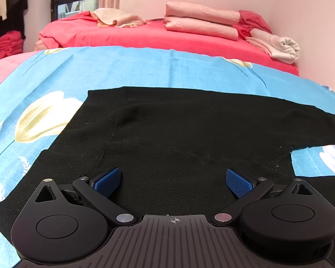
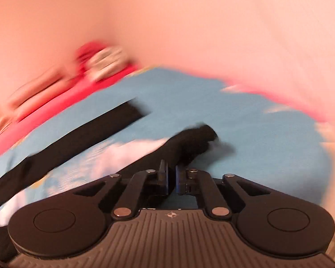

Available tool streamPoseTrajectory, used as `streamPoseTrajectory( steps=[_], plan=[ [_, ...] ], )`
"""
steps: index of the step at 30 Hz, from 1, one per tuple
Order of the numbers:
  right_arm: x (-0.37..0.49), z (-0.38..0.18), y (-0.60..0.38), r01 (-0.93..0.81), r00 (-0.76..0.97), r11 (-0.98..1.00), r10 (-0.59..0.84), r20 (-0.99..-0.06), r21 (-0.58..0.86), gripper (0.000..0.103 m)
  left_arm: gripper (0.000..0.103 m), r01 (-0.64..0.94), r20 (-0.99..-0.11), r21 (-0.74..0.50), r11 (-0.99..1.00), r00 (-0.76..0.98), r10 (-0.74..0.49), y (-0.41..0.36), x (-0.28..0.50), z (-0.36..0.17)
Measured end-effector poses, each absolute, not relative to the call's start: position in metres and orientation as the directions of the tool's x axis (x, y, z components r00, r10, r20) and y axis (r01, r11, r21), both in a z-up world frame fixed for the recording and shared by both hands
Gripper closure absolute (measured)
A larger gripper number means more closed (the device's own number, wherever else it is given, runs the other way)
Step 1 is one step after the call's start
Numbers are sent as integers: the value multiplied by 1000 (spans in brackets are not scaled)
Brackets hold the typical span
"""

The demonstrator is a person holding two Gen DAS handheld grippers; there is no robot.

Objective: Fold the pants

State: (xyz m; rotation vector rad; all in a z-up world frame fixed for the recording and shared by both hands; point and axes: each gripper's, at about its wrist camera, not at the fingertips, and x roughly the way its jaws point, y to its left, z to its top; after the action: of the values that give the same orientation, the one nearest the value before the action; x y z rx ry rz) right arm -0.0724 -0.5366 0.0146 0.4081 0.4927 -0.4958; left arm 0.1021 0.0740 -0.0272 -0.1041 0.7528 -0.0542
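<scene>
On the bed's blue floral sheet [image 1: 145,67] | black pants [image 1: 189,134] lie flat, long axis crosswise | my left hand-held gripper [image 1: 173,182] hovers released over them | right hand-held gripper [image 2: 171,178] clenched, apparently empty; leg end [image 2: 196,143] just ahead, so nearer.

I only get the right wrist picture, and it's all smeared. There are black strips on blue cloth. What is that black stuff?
Observer: Black pants, spread flat on a blue flowered sheet.
Visitor: Where is the other gripper?
Observer: The left gripper is over the pants, its jaws wide open with nothing between them.
Visitor: And the red smear at the back?
Observer: A red bed cover, with folded pink blankets stacked on it.
</scene>
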Motion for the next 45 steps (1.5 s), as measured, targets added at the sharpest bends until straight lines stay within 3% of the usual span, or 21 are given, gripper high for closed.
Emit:
streamPoseTrajectory(
  steps=[3, 5, 7, 10, 11, 12, 13, 16, 19, 23, 25, 27, 29, 30, 33, 36, 39, 41, 45],
  plan=[
    [-85, -6, -551, 585, 709, 762, -316, -630, 277, 94, 0, 14, -680, -110, 994, 728, -85, 74, 102, -27],
    [-87, -6, -540, 580, 705, 789, -362, -610, 203, 93, 0, 15, -683, -105, 994, 726, -83, 73, 102, -27],
    [-87, 5, -530, 627, 683, 763, -440, -583, 157, 70, 0, 15, -687, -97, 995, 722, -78, 72, 102, -27],
    [-78, 29, -488, 644, 666, 765, -573, -477, -20, 60, 0, 24, -699, -54, 998, 713, -55, 67, 97, -25],
    [-74, 36, -468, 579, 712, 813, -537, -451, -54, 54, 0, 31, -700, -39, 999, 712, -49, 65, 95, -25],
    [-70, 41, -447, 490, 767, 870, -461, -445, -57, 37, 0, 34, -699, -33, 999, 714, -47, 65, 92, -25],
    [-65, 46, -425, 369, 823, 929, -344, -452, -36, 29, 0, 36, -696, -35, 999, 716, -50, 66, 88, -25],
    [-47, 46, -344, -84, 859, 996, 73, -507, 1, 28, 0, 30, -672, -99, 995, 735, -89, 77, 81, -24],
    [-30, 32, -260, -425, 733, 905, 363, -575, 30, 30, 0, 9, -649, -189, 982, 750, -132, 91, 78, -25],
    [-10, 10, -180, -615, 595, 788, 469, -653, 5, 45, 0, 9, -637, -211, 978, 757, -144, 94, 77, -24],
    [7, 3, -165, -602, 618, 797, 427, -660, -47, 46, 0, 10, -637, -198, 980, 759, -137, 91, 77, -24],
    [24, -4, -163, -567, 597, 824, 407, -691, -4, 53, 0, 11, -635, -201, 980, 760, -139, 92, 77, -24],
    [18, 0, -164, -587, 531, 806, 458, -712, 81, 75, 0, 11, -628, -220, 975, 764, -150, 95, 76, -24],
    [7, 5, -164, -641, 462, 757, 513, -724, 128, 79, 0, 10, -624, -232, 973, 766, -156, 97, 76, -24],
    [-15, 11, -165, -703, 432, 708, 502, -749, 69, 79, 0, 7, -619, -249, 969, 768, -165, 100, 77, -25],
    [3, 30, -181, -664, 387, 722, 555, -737, 194, 72, 0, 8, -621, -243, 970, 767, -162, 100, 77, -25],
    [34, 49, -214, -552, 491, 788, 571, -658, 272, 21, 0, 9, -618, -248, 969, 769, -165, 101, 77, -25],
    [70, 46, -237, -410, 539, 839, 540, -647, 359, 23, 0, 9, -617, -249, 968, 769, -166, 101, 77, -25],
    [143, -3, -266, -53, 478, 832, 507, -718, 552, 47, 0, 10, -615, -250, 968, 771, -166, 101, 77, -25]
  ],
)
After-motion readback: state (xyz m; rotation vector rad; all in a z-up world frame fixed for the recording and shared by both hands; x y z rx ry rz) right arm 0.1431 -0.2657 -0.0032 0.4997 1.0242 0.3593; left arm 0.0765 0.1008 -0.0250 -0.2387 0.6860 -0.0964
